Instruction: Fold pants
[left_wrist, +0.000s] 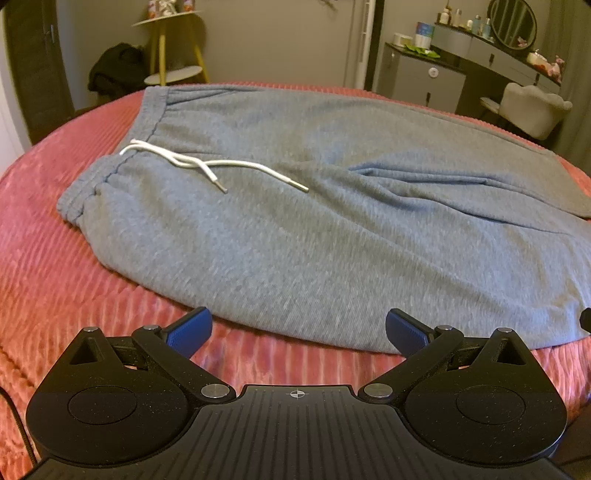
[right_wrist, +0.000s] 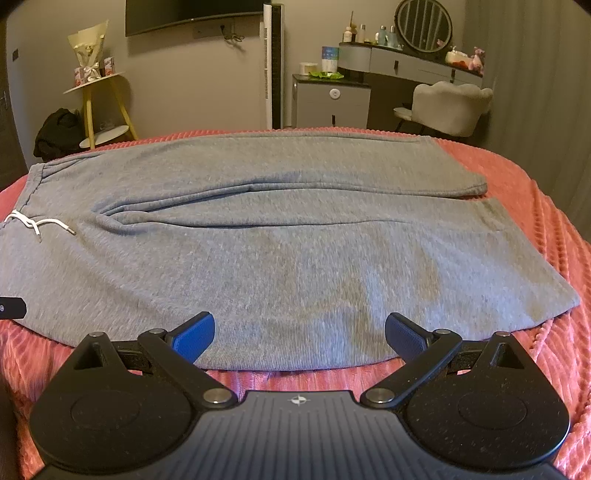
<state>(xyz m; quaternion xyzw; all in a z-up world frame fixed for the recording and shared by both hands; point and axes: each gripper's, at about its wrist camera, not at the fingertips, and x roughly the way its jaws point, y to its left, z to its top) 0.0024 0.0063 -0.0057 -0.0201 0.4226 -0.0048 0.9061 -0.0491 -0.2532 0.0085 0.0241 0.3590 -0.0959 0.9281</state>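
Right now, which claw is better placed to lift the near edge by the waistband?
Left. The left claw is open at the pants' near edge, with the waistband and drawstring close ahead. The right claw faces the leg, nearer the cuffs.

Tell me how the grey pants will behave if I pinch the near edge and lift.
The grey pants look like soft knit, so they will likely drape and sag. The legs lie separately, so they may shift unevenly. The loose white drawstring will probably dangle.
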